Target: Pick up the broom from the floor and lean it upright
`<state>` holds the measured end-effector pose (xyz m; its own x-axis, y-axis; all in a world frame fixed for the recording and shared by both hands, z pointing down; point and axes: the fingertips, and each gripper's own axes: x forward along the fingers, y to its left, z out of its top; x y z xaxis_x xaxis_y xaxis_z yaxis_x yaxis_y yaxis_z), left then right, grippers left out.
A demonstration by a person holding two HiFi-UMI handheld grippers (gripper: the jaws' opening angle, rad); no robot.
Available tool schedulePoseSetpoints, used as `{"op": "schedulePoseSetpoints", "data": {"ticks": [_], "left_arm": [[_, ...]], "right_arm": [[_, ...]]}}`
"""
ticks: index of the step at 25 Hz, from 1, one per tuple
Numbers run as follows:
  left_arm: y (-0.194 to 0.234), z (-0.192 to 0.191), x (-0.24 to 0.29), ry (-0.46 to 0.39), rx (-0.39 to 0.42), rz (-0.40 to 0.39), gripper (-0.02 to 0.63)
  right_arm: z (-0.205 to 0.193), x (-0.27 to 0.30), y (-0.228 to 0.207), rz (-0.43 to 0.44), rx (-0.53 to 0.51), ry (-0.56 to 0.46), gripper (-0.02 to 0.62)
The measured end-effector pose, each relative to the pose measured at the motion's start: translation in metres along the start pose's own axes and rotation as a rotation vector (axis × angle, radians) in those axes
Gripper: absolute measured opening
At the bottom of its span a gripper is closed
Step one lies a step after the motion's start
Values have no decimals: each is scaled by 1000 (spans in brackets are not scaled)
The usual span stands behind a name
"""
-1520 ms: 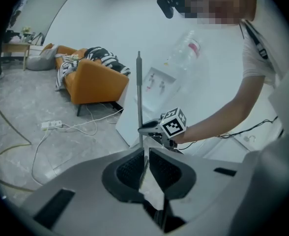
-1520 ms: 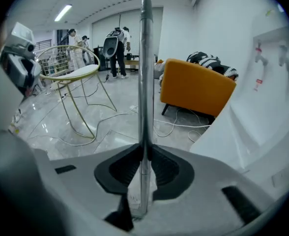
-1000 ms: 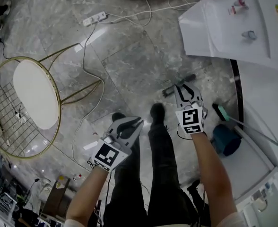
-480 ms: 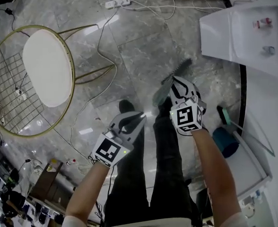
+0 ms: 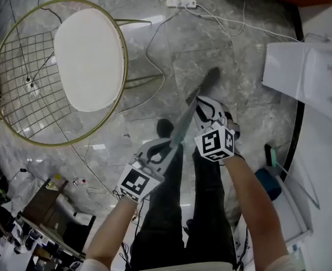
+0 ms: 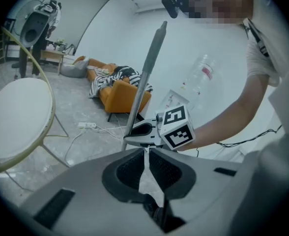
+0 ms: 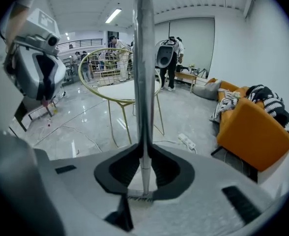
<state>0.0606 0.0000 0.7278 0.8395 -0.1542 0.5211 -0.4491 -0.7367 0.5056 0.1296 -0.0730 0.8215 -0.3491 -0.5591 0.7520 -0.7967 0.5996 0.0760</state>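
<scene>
The broom (image 7: 143,73), judged light, stiff and smooth-shafted, is being clenched low on its handle by the right gripper (image 7: 143,156), while the left gripper (image 6: 147,154) is being held closed and empty alongside.

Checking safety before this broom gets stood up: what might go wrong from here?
Only the right claw grips the broom handle; the shut left claw holds nothing, so the pole may pivot or slip. The bristle end is near a floor cable and the gold chair and might snag.

A gold wire chair (image 5: 90,61) stands near a power strip (image 5: 180,3).
</scene>
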Motion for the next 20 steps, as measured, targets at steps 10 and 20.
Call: {"op": "schedulePoseSetpoints", "data": {"ticks": [10,20], "left_arm": [[57,-20,-62,-52,-100,134,29],[85,-34,-91,-71,-200,183,29]], "right_arm": [[57,79,84,141,-106,37,77],[88,134,126,190,-135,19,78]]}}
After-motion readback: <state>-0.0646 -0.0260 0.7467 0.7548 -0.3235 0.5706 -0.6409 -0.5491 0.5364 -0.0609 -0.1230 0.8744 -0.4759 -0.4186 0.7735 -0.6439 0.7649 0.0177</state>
